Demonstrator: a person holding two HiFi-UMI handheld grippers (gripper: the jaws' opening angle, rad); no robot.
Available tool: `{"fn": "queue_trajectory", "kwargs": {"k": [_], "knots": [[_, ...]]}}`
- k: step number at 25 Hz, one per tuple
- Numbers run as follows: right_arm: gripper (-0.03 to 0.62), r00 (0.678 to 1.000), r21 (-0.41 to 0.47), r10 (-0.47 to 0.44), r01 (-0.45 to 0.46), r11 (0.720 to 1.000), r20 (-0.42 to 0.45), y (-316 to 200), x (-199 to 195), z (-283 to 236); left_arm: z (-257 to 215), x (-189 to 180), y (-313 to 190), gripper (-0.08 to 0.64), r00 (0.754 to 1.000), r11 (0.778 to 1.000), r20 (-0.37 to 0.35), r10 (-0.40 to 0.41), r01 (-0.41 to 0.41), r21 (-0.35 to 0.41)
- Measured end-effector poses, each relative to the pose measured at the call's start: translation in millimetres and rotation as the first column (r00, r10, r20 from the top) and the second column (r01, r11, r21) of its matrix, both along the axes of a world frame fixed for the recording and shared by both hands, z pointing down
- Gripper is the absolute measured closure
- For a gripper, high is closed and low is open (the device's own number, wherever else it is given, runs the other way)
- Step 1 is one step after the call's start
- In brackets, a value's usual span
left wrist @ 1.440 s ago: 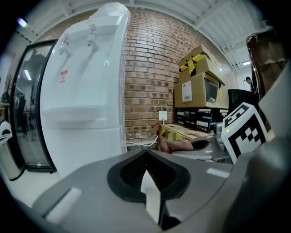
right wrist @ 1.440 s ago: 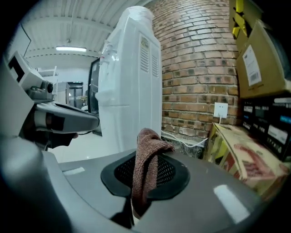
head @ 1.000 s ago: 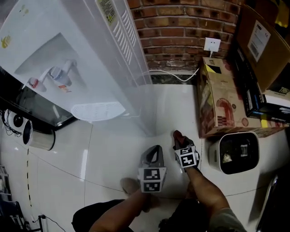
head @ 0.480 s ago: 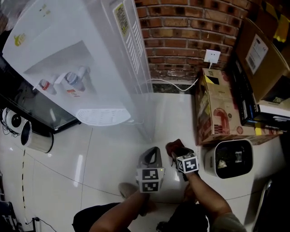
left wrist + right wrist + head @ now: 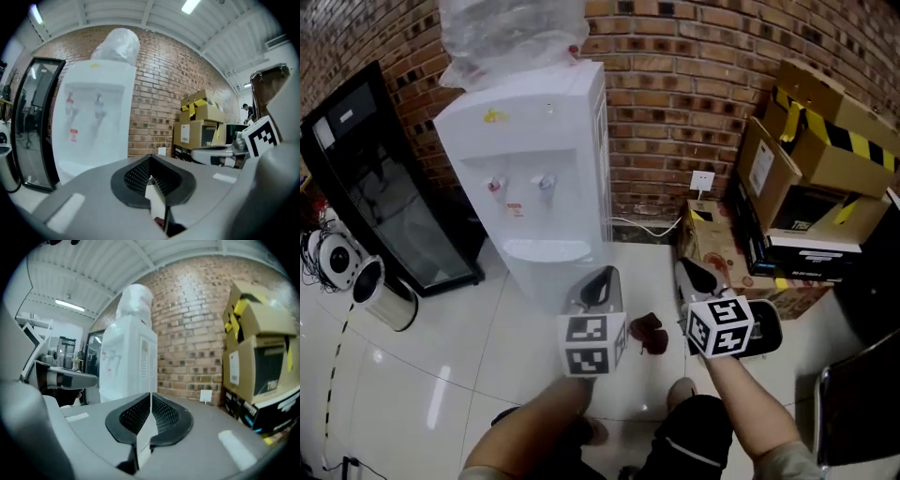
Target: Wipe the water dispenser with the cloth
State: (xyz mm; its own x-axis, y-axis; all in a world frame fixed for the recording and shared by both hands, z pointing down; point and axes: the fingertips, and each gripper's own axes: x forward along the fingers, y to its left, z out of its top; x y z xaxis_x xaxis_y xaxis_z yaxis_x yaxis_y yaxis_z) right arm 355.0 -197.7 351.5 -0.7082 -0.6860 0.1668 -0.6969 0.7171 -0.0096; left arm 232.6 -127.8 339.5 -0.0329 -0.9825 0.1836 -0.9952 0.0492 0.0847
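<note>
The white water dispenser [image 5: 534, 159] stands against the brick wall, with a plastic-wrapped bottle on top; it also shows in the left gripper view [image 5: 93, 122] and the right gripper view [image 5: 129, 362]. A dark red cloth [image 5: 649, 333] lies on the white floor tiles, below and between the two grippers. My left gripper [image 5: 602, 281] is raised and points at the dispenser, its jaws shut [image 5: 149, 180]. My right gripper [image 5: 689, 272] is beside it at the same height. Its jaws have just been closing and now meet with nothing between them [image 5: 150, 416].
A black glass-door cabinet [image 5: 384, 187] stands left of the dispenser, with a small white speaker-like thing [image 5: 337, 258] and a cylinder [image 5: 384, 300] by it. Cardboard boxes [image 5: 806, 178] are stacked at the right, beside a wall socket [image 5: 703, 181] and cable. A chair edge [image 5: 862, 403] is at bottom right.
Both grippers have risen from near the floor to level with the dispenser. The red cloth was at the right gripper's tips and now lies on the floor.
</note>
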Motion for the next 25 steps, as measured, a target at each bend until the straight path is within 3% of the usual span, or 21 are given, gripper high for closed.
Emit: {"fn": "queue_trajectory", "kwargs": {"k": [4, 11, 15, 19, 25], "knots": [[0.578, 0.995, 0.110, 0.082, -0.089, 0.990, 0.063, 52, 25, -61, -41, -1, 53, 0.560, 1.000, 0.999, 0.004, -0.014, 0.014, 0.039], [0.578, 0.998, 0.104, 0.042, -0.048, 0.993, 0.053, 132, 37, -43, -38, 7, 138, 0.560, 0.990, 0.997, 0.133, -0.043, 0.034, 0.065], [0.579, 0.996, 0.092, 0.026, -0.033, 0.995, 0.080, 144, 42, -48, -35, 5, 151, 0.560, 0.995, 0.998, 0.100, -0.022, 0.016, 0.059], [0.580, 0.998, 0.127, 0.036, -0.042, 0.991, 0.055, 151, 40, -48, -23, -4, 157, 0.560, 0.996, 0.997, 0.073, -0.055, 0.051, 0.058], [0.580, 0.998, 0.115, 0.037, -0.042, 0.992, 0.047, 146, 41, -43, -17, -3, 153, 0.560, 0.989, 0.995, 0.112, -0.091, 0.085, 0.059]]}}
